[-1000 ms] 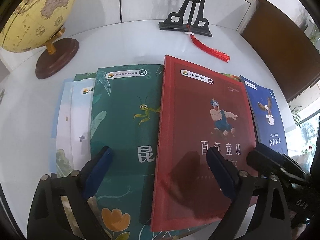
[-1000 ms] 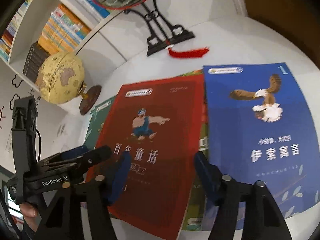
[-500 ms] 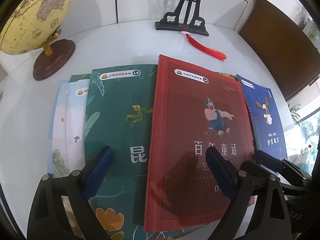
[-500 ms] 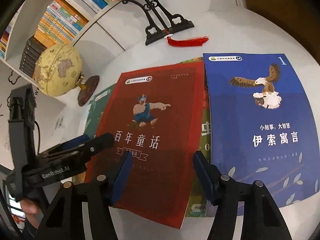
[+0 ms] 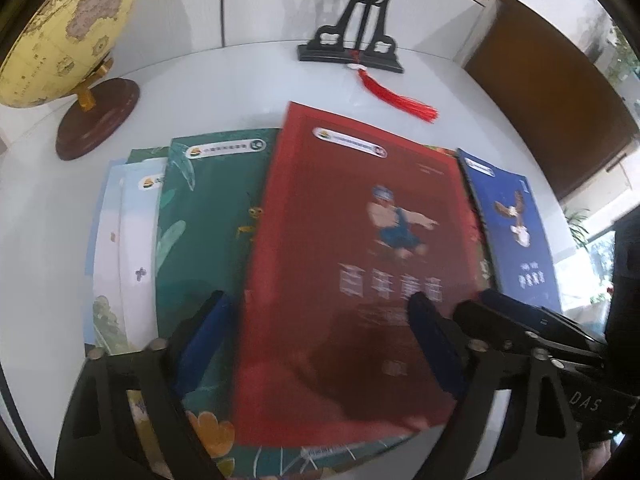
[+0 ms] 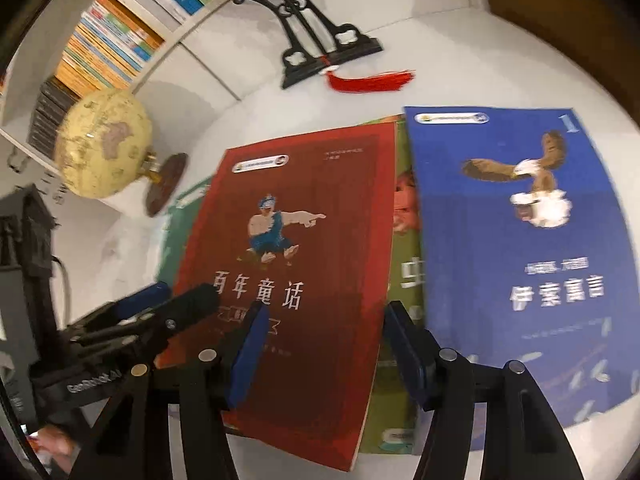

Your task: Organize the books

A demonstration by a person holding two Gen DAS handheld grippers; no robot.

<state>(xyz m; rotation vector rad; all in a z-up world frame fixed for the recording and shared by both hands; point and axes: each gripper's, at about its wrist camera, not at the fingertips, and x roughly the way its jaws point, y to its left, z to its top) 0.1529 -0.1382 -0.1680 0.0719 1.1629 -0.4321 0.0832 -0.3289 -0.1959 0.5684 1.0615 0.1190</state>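
The red book lies uppermost on a fanned row of books in the middle of the white worktop, overlapping the green book, with the blue book alongside. The left claw straddles its near end, jaws apart and just narrowing without touching; the right claw also stands parted above it. A globe stands at the far left corner.

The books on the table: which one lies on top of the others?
The red book with the pointing man on its cover. It overlaps the green book on one side; the blue eagle book lies beside it.
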